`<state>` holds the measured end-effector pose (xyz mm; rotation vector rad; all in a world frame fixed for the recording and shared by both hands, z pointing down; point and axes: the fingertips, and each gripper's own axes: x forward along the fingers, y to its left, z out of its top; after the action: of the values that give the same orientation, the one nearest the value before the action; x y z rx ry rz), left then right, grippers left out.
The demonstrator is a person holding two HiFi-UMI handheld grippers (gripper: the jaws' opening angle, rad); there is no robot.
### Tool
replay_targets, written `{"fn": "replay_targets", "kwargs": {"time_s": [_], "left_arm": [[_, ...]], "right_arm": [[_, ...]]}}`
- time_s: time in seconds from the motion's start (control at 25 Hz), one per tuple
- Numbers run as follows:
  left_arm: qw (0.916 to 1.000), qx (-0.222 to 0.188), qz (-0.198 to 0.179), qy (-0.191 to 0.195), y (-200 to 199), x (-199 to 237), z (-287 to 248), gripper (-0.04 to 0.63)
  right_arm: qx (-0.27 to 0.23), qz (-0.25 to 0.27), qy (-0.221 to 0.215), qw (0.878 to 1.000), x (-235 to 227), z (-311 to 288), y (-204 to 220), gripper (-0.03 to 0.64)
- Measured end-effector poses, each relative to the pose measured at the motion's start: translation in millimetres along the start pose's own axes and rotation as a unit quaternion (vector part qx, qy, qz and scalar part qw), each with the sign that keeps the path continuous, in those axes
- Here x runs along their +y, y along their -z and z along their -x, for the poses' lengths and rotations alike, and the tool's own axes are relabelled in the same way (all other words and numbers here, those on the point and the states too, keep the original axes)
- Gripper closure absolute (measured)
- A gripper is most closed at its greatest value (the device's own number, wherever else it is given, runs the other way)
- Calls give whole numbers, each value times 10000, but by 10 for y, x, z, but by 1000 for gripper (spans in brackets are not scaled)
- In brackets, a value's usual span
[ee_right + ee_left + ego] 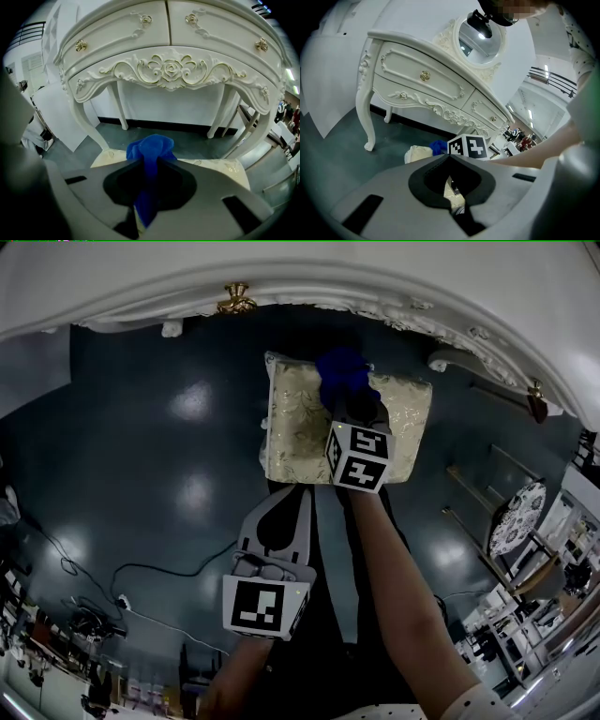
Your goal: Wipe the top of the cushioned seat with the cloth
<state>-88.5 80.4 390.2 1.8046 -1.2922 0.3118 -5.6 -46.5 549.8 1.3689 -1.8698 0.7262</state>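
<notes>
The left gripper (284,501) hangs short of the seat's near edge. Its 2 jaws are closed together on nothing, and in its own view (450,161) only a sliver of the seat shows through the gap behind them. That leaves nothing steadying the cream-and-gold brocade cushioned seat (292,432), which stands on the glossy dark grey-blue floor (178,456). A firm wiping stroke could push the seat across that floor instead of cleaning it.

To the right, the right gripper (349,407) reaches over the seat's far side, its jaws clamped on the bright blue cloth (342,371). In its own view the cloth (151,147) is pinched into a narrow wad bulging past the jaw tips. Bunched like that, it likely touches only a small patch at a time, so strokes may leave the left and near parts unwiped. Drag on the brocade could also tug it loose.

The white carved dressing table (168,70) stands just beyond, so a long forward stroke risks hitting its legs.
</notes>
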Motion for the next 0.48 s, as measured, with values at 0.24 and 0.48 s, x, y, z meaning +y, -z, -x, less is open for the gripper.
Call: {"fn": "replay_targets", "kwargs": {"time_s": [0.24,0.48], "left_arm": [[10000,-5,74,20,12,21,23,598],[9999,19,130,-4,23,57,45,598]], "right_arm": [[-4,16,-60,10000,102,-12,-12,557],[-3,16,-136,9999,231,-26,-32,557]]}}
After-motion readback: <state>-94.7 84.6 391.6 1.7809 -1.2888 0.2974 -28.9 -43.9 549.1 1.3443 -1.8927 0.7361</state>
